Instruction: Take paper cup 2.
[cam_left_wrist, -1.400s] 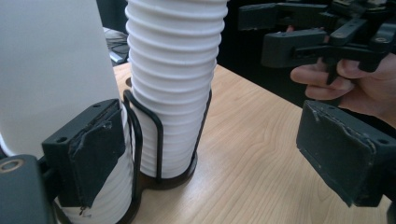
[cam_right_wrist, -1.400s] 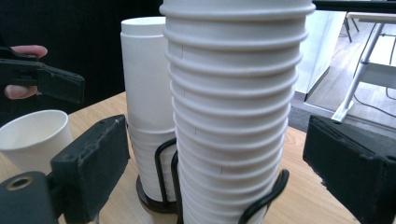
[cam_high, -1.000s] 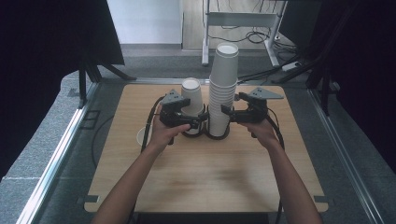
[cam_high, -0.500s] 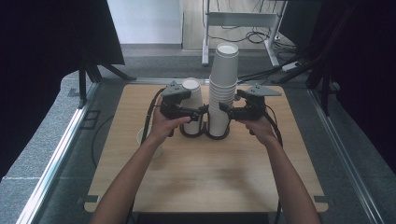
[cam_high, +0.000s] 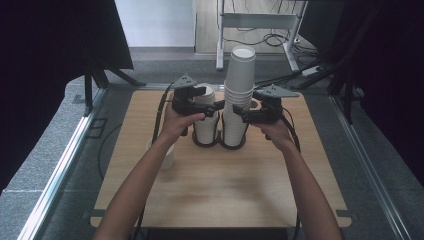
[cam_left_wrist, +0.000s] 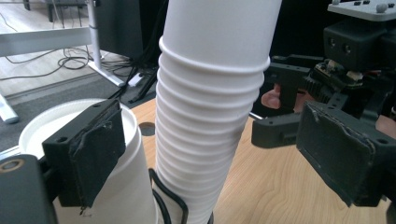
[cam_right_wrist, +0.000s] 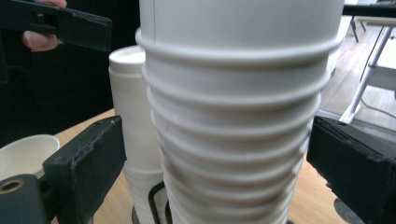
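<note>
two stacks of white paper cups sit in a black wire holder (cam_high: 220, 145) mid-table: tall stack (cam_high: 238, 95), short stack (cam_high: 206, 120) beside it. right gripper (cam_high: 239, 114) open, jaws either side of tall stack. left gripper (cam_high: 218, 105) open around tall stack too. lone cup (cam_high: 165, 156) near the left forearm, on the wooden table (cam_high: 240, 185).

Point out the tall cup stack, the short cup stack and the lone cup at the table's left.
Tall stack (cam_high: 237, 95), high view, on its ribbed middle.
Short stack (cam_high: 206, 124), high view, on its side wall.
Lone cup (cam_right_wrist: 23, 156), right gripper view, on its inside.
</note>
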